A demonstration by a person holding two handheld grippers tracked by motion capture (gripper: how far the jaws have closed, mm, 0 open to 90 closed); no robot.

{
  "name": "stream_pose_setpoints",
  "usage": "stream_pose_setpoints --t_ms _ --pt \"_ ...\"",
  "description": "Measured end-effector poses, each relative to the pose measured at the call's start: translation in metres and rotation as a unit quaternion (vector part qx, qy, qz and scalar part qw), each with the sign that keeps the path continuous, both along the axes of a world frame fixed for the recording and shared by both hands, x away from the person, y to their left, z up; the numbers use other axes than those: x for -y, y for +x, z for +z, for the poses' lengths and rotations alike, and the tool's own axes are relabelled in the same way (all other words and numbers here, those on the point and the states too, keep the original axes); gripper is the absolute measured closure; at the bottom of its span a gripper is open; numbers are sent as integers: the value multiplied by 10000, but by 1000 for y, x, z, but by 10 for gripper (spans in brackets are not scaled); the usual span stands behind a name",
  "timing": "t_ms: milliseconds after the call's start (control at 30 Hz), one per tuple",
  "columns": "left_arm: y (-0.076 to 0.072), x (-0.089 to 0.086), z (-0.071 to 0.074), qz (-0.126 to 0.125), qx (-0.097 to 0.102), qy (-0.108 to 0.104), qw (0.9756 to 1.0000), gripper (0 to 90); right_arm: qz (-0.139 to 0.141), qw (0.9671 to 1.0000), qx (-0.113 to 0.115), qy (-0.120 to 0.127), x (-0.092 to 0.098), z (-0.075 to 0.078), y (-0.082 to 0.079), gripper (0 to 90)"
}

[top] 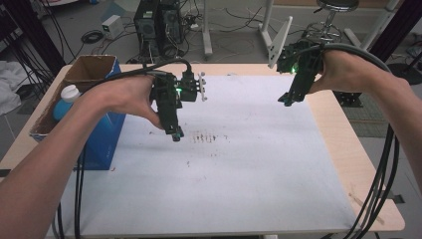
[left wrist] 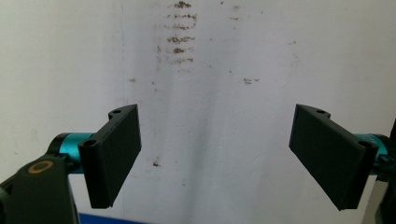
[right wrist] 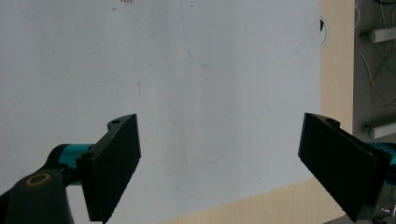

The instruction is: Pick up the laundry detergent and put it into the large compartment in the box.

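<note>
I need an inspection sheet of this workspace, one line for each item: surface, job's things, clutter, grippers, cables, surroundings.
Surface: white sheet covers the wooden table; rows of brown stains near the middle.
Job's things: nothing seen on the sheet.
Clutter: open cardboard box at the left edge, with a blue bottle with a white cap inside; a pale stick lies near the front right corner.
Grippers: left gripper open, nothing between its fingers, above the stains; right gripper open, holding nothing, above the sheet's edge.
Cables: black cables hang from the right gripper past the table's right edge.
Surroundings: computer towers, loose wires, and a stool on the floor behind.
</note>
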State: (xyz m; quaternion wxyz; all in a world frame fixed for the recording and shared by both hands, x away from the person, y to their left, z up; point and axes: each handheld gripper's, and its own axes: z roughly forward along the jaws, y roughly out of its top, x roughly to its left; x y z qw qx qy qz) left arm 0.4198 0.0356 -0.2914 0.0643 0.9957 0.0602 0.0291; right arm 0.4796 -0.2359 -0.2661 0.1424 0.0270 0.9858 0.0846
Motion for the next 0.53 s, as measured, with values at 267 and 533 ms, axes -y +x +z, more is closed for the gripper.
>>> stream_pose_setpoints --t_ms 267,533 --pt "-1 0 0 16 9 -30 10000 169 15 10000 -5 -15 -1 0 1 122" --pt "-2 -1 0 23 1 -28 10000 169 32 10000 -9 -2 -2 0 0 122"
